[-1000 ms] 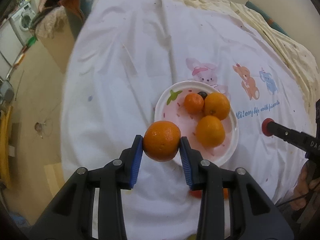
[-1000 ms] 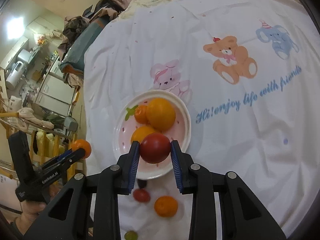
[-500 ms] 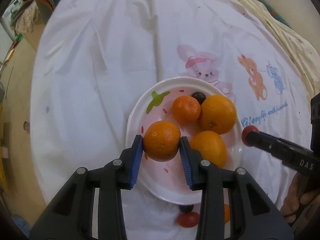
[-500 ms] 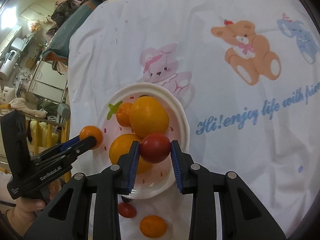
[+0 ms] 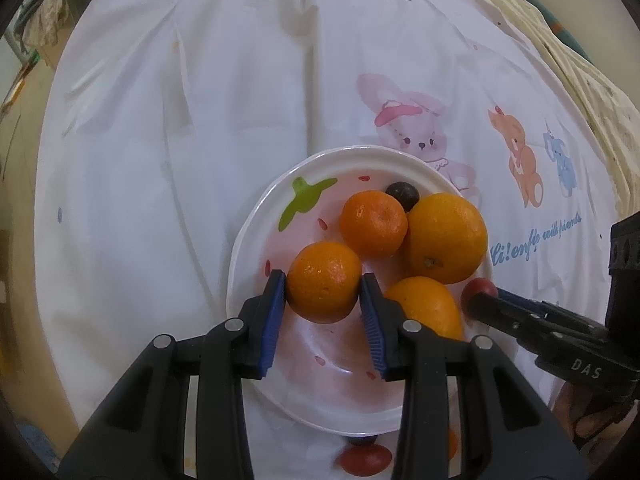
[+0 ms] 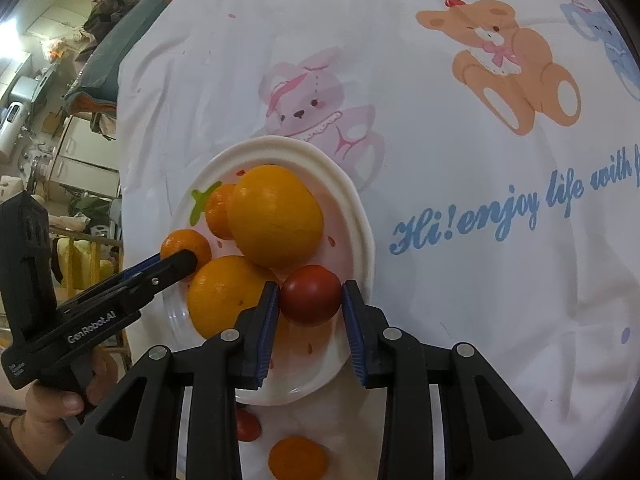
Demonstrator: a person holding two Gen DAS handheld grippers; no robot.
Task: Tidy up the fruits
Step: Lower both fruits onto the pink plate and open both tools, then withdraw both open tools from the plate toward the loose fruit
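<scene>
While poised over the round white plate with a pale pink centre and a green leaf mark (image 5: 256, 248), grips a small orange mandarin (image 5: 324, 280) firmly between blue pads: left gripper (image 5: 324, 296), jaws narrow, pads pressed to both sides of the fruit. Hovers above the plate's near-left part, just short of the other fruit. Whether the mandarin touches the plate surface: cannot tell.

On the same plate, toward its far side: a second, ribbed orange mandarin (image 5: 374, 224), touching a large round yellow-orange orange (image 5: 446, 238); behind them, near the far rim, a small dark purple grape (image 5: 402, 195). Toward the plate's near-right side, another large orange (image 5: 424, 308), partly hidden by the left gripper's finger.

At the plate's right rim, clamped on a round red tomato (image 6: 310, 295): right gripper (image 6: 310, 300), jaws narrow, blue pads against both sides of the tomato. Sits just beside the two large oranges, over the plate's inner edge.

Off the plate, just beyond its near rim on the white printed cloth with cartoon rabbit, bear and elephant (image 6: 460, 304): a small red tomato (image 6: 247, 426), and a small orange fruit (image 6: 297, 458) beside it.

Wrapped around the left gripper's black handle, beside the plate's left side in the right wrist view: a hand (image 6: 52, 404).
</scene>
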